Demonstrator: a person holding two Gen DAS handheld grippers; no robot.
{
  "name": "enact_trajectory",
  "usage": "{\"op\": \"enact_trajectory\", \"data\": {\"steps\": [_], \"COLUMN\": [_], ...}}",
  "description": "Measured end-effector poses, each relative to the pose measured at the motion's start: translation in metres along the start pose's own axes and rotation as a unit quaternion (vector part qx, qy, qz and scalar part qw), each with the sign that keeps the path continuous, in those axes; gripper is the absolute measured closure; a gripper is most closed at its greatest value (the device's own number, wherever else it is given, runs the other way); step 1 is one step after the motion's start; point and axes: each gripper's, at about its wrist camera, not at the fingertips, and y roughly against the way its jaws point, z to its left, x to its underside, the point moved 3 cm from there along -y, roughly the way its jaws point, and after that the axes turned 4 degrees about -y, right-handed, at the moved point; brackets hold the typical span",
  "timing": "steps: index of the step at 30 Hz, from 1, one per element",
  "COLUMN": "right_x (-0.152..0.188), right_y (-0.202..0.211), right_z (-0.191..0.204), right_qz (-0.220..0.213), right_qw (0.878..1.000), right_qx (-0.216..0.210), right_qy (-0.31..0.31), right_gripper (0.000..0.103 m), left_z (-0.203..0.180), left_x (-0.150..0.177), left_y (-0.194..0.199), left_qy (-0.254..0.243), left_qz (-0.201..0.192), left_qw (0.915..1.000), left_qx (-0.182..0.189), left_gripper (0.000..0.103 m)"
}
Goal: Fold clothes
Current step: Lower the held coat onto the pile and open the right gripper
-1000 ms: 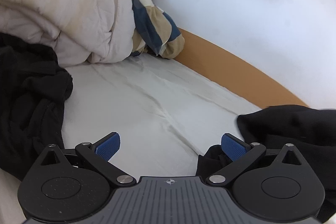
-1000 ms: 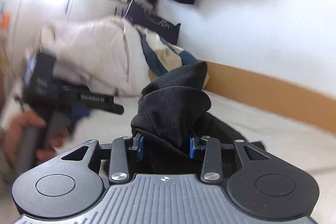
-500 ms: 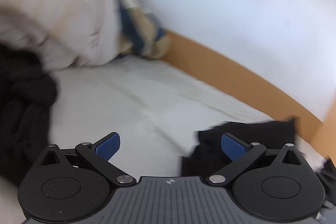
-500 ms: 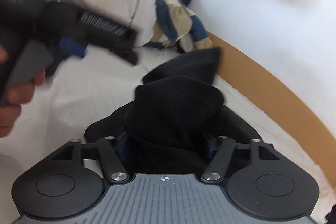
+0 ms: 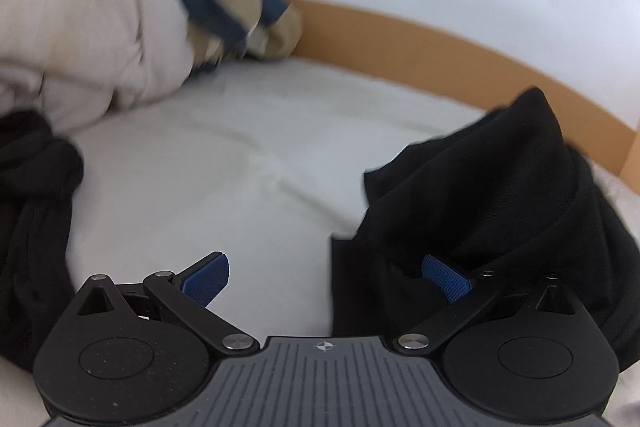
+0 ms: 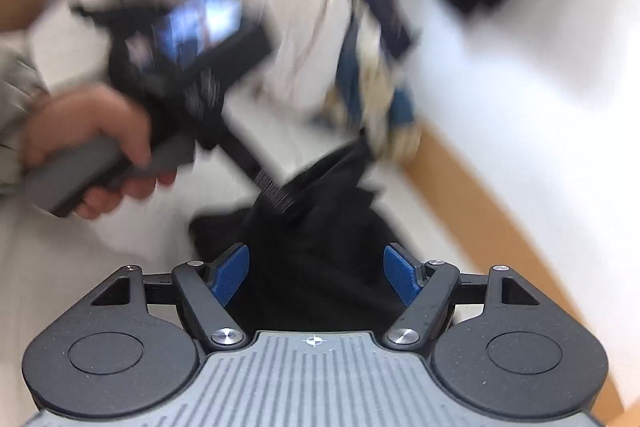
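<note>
A bed with a white sheet [image 5: 224, 187] holds everything. The sheet has soft wrinkles. A brown wooden side board [image 5: 460, 55] runs along the far edge, by the white wall. On the bed lies a big cream blanket [image 5: 80, 27], all bunched up. Just beside it is a blue and tan cloth [image 5: 236, 15]. A black garment [image 5: 500, 203] lies on the right, and another black heap [image 5: 32, 227] lies on the left.
</note>
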Motion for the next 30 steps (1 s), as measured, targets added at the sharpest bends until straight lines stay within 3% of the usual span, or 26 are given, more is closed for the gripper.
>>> {"op": "enact_trajectory", "data": {"steps": [2, 4, 6, 7, 9, 13, 15, 17, 19, 24, 26, 28, 29, 30], "right_x": [-0.001, 0.001, 0.008, 0.012, 0.016, 0.035, 0.039, 0.039, 0.039, 0.043, 0.046, 0.055, 0.059, 0.061], "right_y": [0.001, -0.007, -0.025, -0.037, -0.060, -0.106, -0.121, -0.129, -0.130, -0.091, -0.071, -0.050, -0.044, -0.045], "right_z": [-0.030, -0.056, -0.074, -0.077, -0.079, -0.048, -0.024, -0.009, -0.010, -0.032, -0.048, -0.069, -0.079, -0.084], "right_qz": [-0.017, -0.016, 0.003, 0.016, 0.037, 0.095, 0.108, 0.102, 0.093, 0.036, -0.022, -0.062, -0.067, -0.056], "right_qw": [0.995, 0.982, 0.962, 0.952, 0.936, 0.924, 0.931, 0.935, 0.932, 0.928, 0.912, 0.876, 0.860, 0.856], "right_qx": [0.022, 0.042, 0.056, 0.055, 0.060, 0.068, 0.088, 0.111, 0.107, 0.072, 0.075, 0.103, 0.105, 0.094], "right_qy": [-0.093, -0.184, -0.268, -0.302, -0.345, -0.363, -0.336, -0.322, -0.333, -0.363, -0.403, -0.467, -0.495, -0.506], "right_gripper": [0.026, 0.031, 0.065, 0.071, 0.074, 0.074, 0.073, 0.073, 0.073, 0.073, 0.073, 0.073, 0.073, 0.073], "left_z": [0.004, 0.008, 0.012, 0.014, 0.019, 0.027, 0.028, 0.027, 0.018, -0.013, -0.013, -0.011, -0.009, -0.008], "left_x": [0.001, 0.002, 0.003, 0.003, 0.004, 0.006, -0.002, -0.011, -0.015, -0.011, -0.008, -0.005, -0.003, -0.002], "left_y": [0.001, 0.002, 0.002, 0.003, 0.004, 0.005, 0.022, 0.042, 0.050, 0.020, 0.012, 0.005, 0.002, -0.001], "left_qy": [0.007, 0.014, 0.021, 0.024, 0.031, 0.045, 0.048, 0.049, 0.044, 0.016, 0.017, 0.022, 0.024, 0.027], "left_qz": [0.004, 0.008, 0.012, 0.014, 0.018, 0.026, -0.016, -0.066, -0.085, -0.050, -0.040, -0.033, -0.029, -0.025], "left_qw": [1.0000, 0.9999, 0.9997, 0.9996, 0.9993, 0.9986, 0.9985, 0.9960, 0.9936, 0.9982, 0.9989, 0.9992, 0.9992, 0.9993], "left_qx": [0.002, 0.004, 0.005, 0.006, 0.008, 0.011, 0.020, 0.036, 0.060, 0.029, 0.019, 0.012, 0.008, 0.005], "left_gripper": [0.000, 0.000, 0.000, 0.000, 0.000, 0.001, 0.001, 0.001, 0.001, 0.001, 0.001, 0.000, 0.000, 0.000]}}
